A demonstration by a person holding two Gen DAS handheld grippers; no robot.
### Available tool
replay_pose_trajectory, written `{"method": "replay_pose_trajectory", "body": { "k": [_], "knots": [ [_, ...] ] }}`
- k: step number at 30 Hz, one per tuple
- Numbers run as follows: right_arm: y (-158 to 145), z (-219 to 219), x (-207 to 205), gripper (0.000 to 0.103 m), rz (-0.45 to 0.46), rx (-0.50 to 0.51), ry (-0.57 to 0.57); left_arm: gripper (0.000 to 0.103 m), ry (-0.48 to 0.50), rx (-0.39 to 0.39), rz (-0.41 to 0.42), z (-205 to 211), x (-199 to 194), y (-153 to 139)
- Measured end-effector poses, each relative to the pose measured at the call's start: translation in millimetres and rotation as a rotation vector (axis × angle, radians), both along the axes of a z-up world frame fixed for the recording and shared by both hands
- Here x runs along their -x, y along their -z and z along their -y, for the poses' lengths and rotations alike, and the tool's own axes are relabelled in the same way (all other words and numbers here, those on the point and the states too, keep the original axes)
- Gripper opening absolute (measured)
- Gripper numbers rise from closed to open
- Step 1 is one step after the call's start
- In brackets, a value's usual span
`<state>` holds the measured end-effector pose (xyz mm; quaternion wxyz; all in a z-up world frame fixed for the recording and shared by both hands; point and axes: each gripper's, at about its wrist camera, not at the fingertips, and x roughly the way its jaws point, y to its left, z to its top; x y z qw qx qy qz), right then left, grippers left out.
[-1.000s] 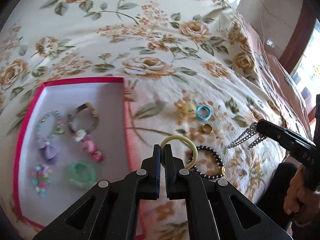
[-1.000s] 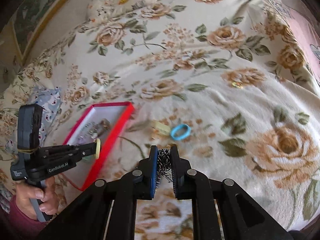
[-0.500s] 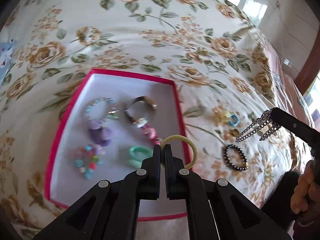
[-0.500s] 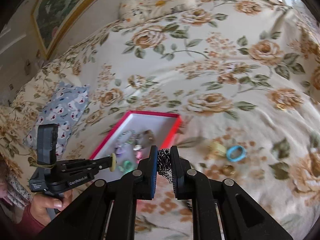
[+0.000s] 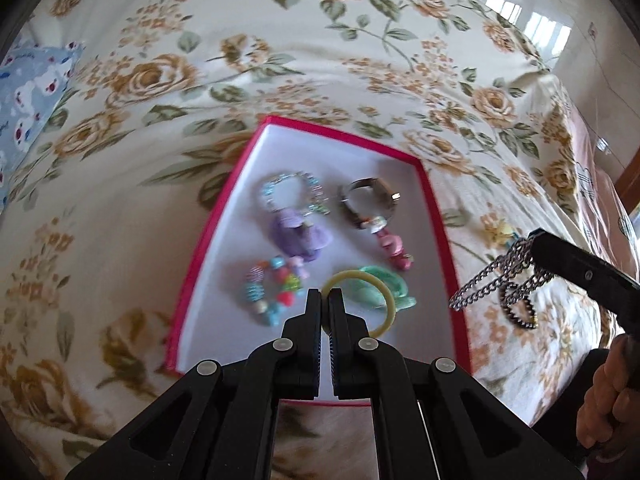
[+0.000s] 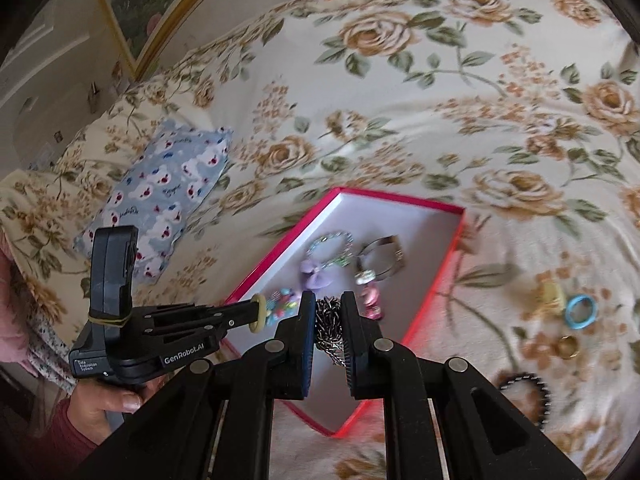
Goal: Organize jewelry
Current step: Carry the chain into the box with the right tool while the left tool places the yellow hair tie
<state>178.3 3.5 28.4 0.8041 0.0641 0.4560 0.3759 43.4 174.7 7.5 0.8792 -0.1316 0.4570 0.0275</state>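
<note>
A red-edged white box (image 5: 434, 208) (image 6: 448, 264) lies on the flowered bedspread and holds several bracelets and rings. My left gripper (image 5: 325, 300) (image 6: 256, 314) is shut on a yellow ring (image 5: 390, 300) and holds it above the box's near part. My right gripper (image 6: 327, 312) (image 5: 532, 248) is shut on a silver chain (image 6: 329, 322) (image 5: 480, 284), which hangs over the box's right edge. A blue ring (image 6: 581, 312), a gold ring (image 6: 567, 347), a yellow charm (image 6: 549, 294) and a black bead bracelet (image 6: 528, 392) (image 5: 520, 312) lie on the bedspread right of the box.
A blue patterned pillow (image 6: 160, 196) (image 5: 28, 92) lies left of the box. A framed picture (image 6: 160, 8) hangs on the wall behind the bed. The bed's right edge (image 5: 592, 184) drops toward the floor.
Both grippers have moved left from the loose jewelry to the box, each still holding its piece. The yellow ring now hangs over the box's inside, the chain over its right edge.
</note>
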Motion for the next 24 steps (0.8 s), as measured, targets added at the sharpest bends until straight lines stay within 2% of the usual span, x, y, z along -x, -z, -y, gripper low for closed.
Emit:
{"method": "replay_pose_trajectory", "body": {
  "k": [15,24],
  "knots": [
    [51.2,-22.9,1.1,0.012,-0.099,0.058,-0.044,0.003,-0.032,-0.030,-0.120,-12.0,-16.5,36.4],
    [77.3,-25.0,-2.4,0.012,-0.164,0.083,-0.047,0.004,-0.031,-0.049,-0.140,-10.4,-24.9,43.3]
  ]
}}
